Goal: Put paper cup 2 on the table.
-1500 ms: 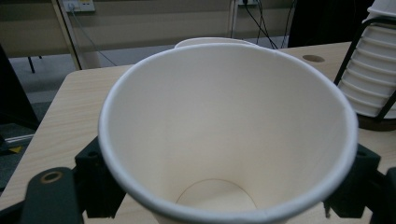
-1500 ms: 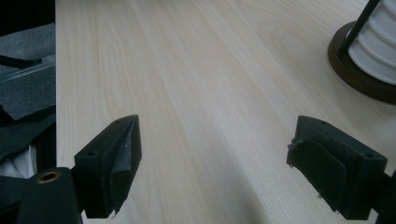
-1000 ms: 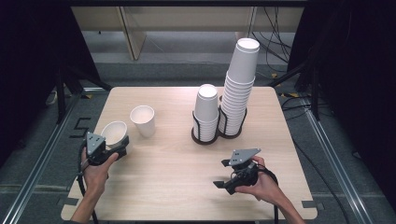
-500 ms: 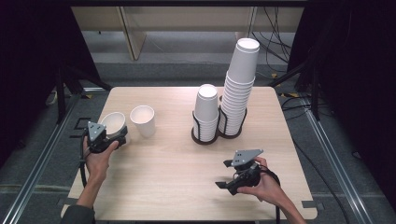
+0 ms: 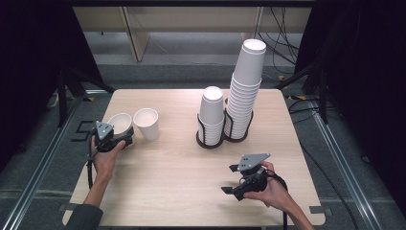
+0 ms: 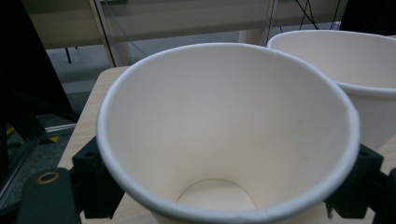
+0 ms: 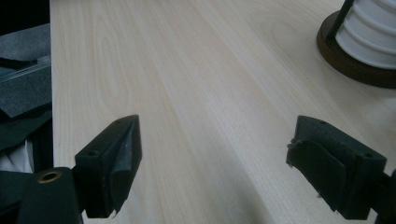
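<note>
Left gripper [image 5: 111, 139] is clamped on a paper cup [image 5: 120, 125] at the left side of the tabletop [image 5: 172, 177], just beside another cup [image 5: 146, 123]. Squeezing too hard could crush it. Right gripper [image 5: 239, 184] is wide apart, holding nothing.

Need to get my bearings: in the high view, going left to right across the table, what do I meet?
Left gripper around a tilted white paper cup → upright white paper cup → short cup stack → tall cup stack.
</note>
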Demonstrator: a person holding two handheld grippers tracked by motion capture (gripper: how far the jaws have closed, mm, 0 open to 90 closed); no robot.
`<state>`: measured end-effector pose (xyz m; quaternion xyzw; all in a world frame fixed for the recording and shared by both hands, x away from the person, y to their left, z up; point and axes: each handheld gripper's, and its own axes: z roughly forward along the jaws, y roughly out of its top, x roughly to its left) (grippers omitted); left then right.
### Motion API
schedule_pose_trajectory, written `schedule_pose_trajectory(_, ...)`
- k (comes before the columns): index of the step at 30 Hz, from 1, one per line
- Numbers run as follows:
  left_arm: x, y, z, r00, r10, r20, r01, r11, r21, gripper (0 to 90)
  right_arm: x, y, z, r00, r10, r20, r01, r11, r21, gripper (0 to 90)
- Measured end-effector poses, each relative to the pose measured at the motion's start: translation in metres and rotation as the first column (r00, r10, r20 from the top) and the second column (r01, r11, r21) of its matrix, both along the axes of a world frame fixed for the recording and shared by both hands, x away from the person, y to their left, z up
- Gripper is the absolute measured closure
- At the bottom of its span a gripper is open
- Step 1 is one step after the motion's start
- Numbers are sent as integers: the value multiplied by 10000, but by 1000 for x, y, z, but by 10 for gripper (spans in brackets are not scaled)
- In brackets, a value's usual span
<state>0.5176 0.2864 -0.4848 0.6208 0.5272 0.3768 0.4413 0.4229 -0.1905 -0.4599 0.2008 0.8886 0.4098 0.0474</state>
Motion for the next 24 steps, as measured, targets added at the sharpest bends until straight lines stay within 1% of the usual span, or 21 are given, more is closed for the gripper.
schedule_pose_trajectory(2,2,-1,-2,10000,33,-21,-33,10000,10,161,0,0,0,9999,21,100,-21,10000,-27,174)
schedule_pose_trajectory(4,4,-1,-4,10000,53,-32,-52,10000,46,158,0,0,0,10000,19,97,-18,10000,-36,174)
schedule_pose_trajectory(7,6,-2,-6,10000,7,-33,-6,10000,42,147,0,0,0,10000,49,56,-49,10000,-26,175)
schedule_pose_trajectory(8,6,-2,-6,10000,56,-33,-56,10000,-11,144,0,0,0,10000,48,-56,-48,10000,7,175)
schedule_pose_trajectory(10,7,-2,-6,10000,92,-25,-93,9999,-124,138,0,-1,0,10000,39,-63,-39,10000,10,175)
schedule_pose_trajectory(13,7,-1,-7,10000,81,-27,-81,9999,-84,127,0,-1,0,10000,67,-41,-67,10000,11,175)
schedule_pose_trajectory(14,7,-1,-7,10000,47,-34,-47,9999,-115,127,0,0,0,9999,80,-91,-80,10000,0,175)
schedule_pose_trajectory(15,6,0,-7,10000,-4,-51,3,9999,-169,129,0,0,0,9999,92,-47,-92,10000,7,175)
schedule_pose_trajectory(20,5,1,-7,9997,-224,-114,224,9997,-56,126,0,-1,0,9999,84,-108,-84,10000,-1,177)
schedule_pose_trajectory(22,5,1,-7,9997,-223,-143,222,9997,-64,126,-1,-1,0,9999,13,-167,-12,10000,6,177)
schedule_pose_trajectory(24,5,1,-7,9996,-235,-157,234,9997,-65,127,-1,-1,1,9999,52,-127,-52,10000,2,178)
